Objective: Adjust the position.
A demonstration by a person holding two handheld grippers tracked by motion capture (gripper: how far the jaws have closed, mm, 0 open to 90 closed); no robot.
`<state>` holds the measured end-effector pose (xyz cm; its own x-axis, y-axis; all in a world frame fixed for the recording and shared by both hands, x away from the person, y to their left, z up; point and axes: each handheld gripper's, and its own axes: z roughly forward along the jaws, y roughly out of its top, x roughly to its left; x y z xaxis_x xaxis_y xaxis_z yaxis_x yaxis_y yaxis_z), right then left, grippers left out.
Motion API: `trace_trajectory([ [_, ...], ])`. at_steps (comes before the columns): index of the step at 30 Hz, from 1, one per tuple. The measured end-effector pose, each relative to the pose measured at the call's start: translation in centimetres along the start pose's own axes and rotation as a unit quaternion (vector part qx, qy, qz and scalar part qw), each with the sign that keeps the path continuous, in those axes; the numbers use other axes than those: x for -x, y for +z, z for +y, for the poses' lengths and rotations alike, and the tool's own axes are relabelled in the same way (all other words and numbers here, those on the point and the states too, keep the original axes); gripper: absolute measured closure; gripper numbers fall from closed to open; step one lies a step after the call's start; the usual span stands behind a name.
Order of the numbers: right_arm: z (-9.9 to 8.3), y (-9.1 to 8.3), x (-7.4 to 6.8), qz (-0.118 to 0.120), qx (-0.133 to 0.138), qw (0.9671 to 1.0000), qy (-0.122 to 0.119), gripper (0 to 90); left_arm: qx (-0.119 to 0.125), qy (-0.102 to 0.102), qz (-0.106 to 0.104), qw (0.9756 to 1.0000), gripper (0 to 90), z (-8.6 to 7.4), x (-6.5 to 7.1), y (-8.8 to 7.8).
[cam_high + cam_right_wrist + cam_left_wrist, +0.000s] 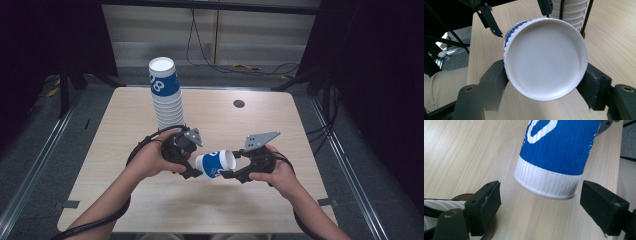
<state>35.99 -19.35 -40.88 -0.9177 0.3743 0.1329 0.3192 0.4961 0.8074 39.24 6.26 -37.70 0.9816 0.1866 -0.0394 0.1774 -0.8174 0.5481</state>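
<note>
Now your right gripper (226, 174) clamps blue-and-white paper cup (216, 164) across its rim end; cup lies tipped on its side just above table (280, 120), near front edge, midway between left and right edges. Your left gripper (194, 174) released: jaws stand apart either side of cup's base (547, 185), pads clear of it. Tall cup stack (165, 95) stands upright toward back-left corner, just behind your left hand (150, 159).
</note>
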Motion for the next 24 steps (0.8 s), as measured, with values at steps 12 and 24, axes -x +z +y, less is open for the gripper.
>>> trace_trajectory([
  [12,-0.3,-0.7,0.3,-0.008,0.002,0.9999,0.01,28.9,0.031,-0.023,-0.007,0.9992,16.7,-1.1,0.1,0.2],
  [24,-0.4,-1.5,0.8,-0.01,0.012,0.9997,0.021,28.9,0.048,-0.042,-0.008,0.9979,16.3,-1.7,0.2,1.1],
])
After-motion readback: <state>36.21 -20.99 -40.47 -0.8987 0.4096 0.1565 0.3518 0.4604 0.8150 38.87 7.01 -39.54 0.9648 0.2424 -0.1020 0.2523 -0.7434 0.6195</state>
